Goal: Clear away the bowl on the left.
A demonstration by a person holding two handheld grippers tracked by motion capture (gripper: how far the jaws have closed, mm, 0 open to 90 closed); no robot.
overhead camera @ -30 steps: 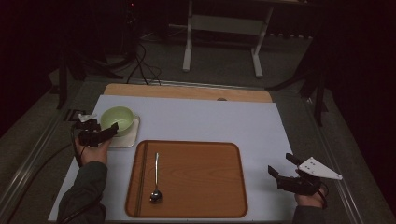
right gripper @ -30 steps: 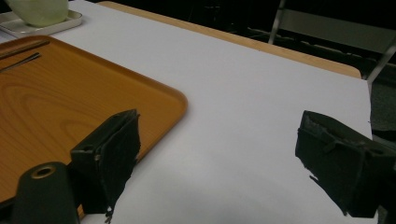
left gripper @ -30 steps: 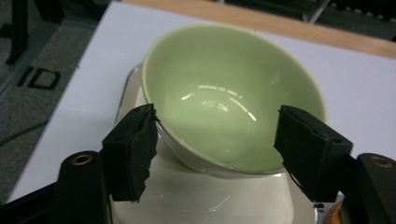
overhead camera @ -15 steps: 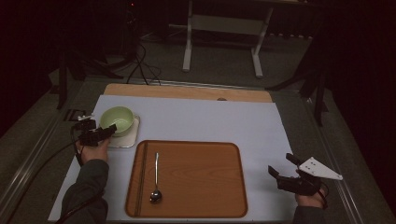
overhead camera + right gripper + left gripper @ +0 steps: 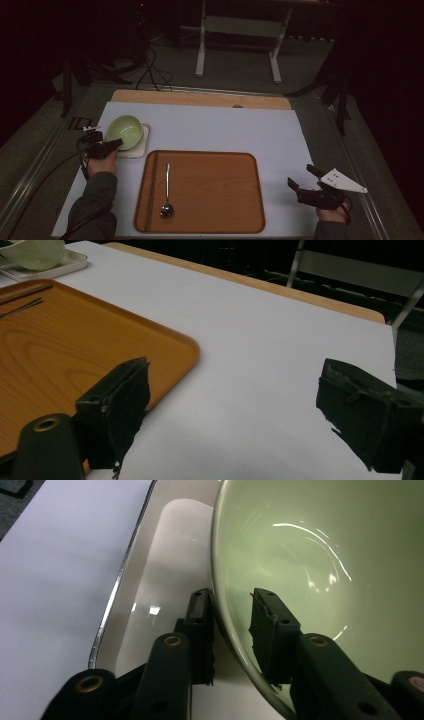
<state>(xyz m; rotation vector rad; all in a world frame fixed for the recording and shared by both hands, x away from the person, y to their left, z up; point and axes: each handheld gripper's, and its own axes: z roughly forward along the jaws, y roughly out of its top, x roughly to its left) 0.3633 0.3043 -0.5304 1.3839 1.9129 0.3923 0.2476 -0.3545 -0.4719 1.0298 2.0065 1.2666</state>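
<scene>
The pale green bowl (image 5: pixel 124 131) sits tipped on a small white tray (image 5: pixel 140 148) at the left of the white table cover (image 5: pixel 225 130), just beyond the near-left corner region of the big wooden tray (image 5: pixel 210 195). The left gripper (image 5: pixel 111 145) is right on it: in the left gripper view one jaw stands outside the bowl's wall and the other inside, the green rim (image 5: pixel 216 580) running between them. The outer jaw touches the wall and the inside one looks to be on the glaze, so the grip is clamped on the bowl's near rim. The small tray's metal-looking edge (image 5: pixel 117 585) runs just left of the jaws, with bare white cover beyond it.

On the wooden tray, a metal spoon (image 5: pixel 166 197) lies along the left side, bowl end toward the person, beside a pair of thin dark chopsticks (image 5: pixel 152 190) close to the tray's left lip. The tray's whole middle and right side are bare wood.

Over at the right, the right gripper (image 5: pixel 303 181) hovers above the white cover, well apart from the wooden tray's right edge. Its jaws are spread wide with nothing between them; in the right gripper view the tray's rounded corner (image 5: pixel 192 347) sits just ahead of the left-hand jaw, open white surface stretching to the table's wooden far strip (image 5: pixel 250 282).
</scene>
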